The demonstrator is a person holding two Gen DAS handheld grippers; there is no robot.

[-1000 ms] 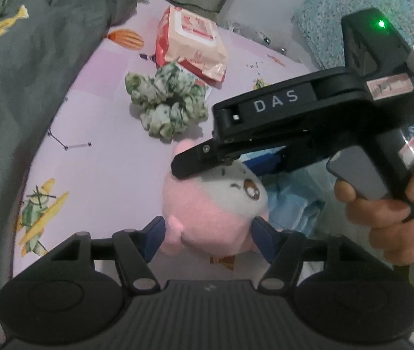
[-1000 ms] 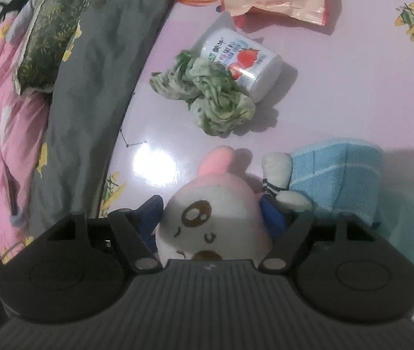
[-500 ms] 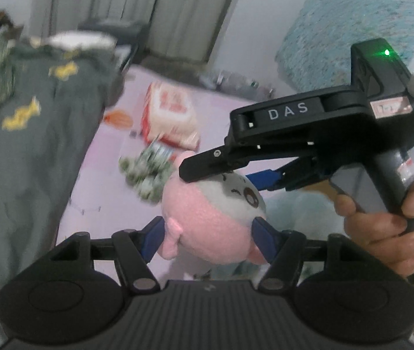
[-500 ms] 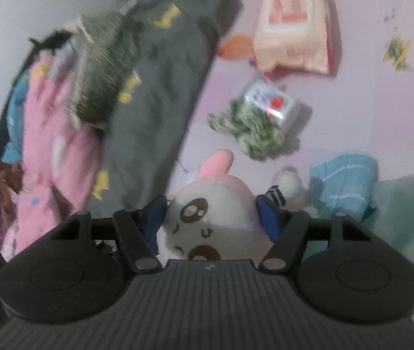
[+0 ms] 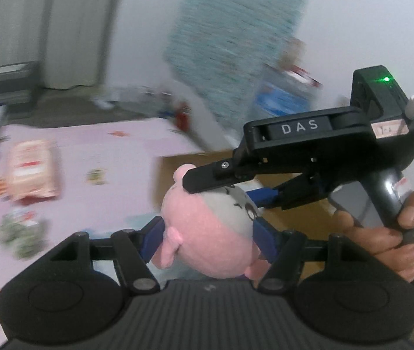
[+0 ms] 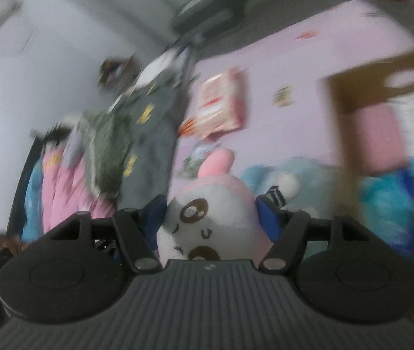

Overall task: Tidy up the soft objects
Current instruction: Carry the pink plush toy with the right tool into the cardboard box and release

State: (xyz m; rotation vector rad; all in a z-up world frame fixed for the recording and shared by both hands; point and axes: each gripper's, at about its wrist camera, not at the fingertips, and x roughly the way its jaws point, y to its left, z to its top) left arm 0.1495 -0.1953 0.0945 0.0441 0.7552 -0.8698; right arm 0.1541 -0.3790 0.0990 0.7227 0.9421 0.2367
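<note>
Slippage was the main worry I had looking at this. One pink-and-white plush toy (image 5: 207, 233) was up off the pink bed sheet (image 5: 105, 151), pinched from two sides at once: the left gripper (image 5: 208, 237) had its blue pads squeezing the toy's round body, and the right gripper (image 5: 230, 186) had its jaws clamped around the top of the head (in the right wrist view the toy's face (image 6: 207, 221) sat squashed between that gripper's pads). Both views were smeared with motion blur, so my guess was a fast carry. If the two hands drifted apart or out of step, the soft stuffing could squirm out of one grip, or the toy could get stretched.

Counts, near to far: one plush toy, two grippers, one bare hand (image 5: 387, 230) on the right handle. Further off, one brown cardboard box (image 6: 382, 110), probably where it was headed, one light blue cloth (image 6: 294, 172) on the sheet, one crumpled green fabric bundle (image 5: 17, 233), one wet-wipes pack (image 5: 30, 169).
</note>
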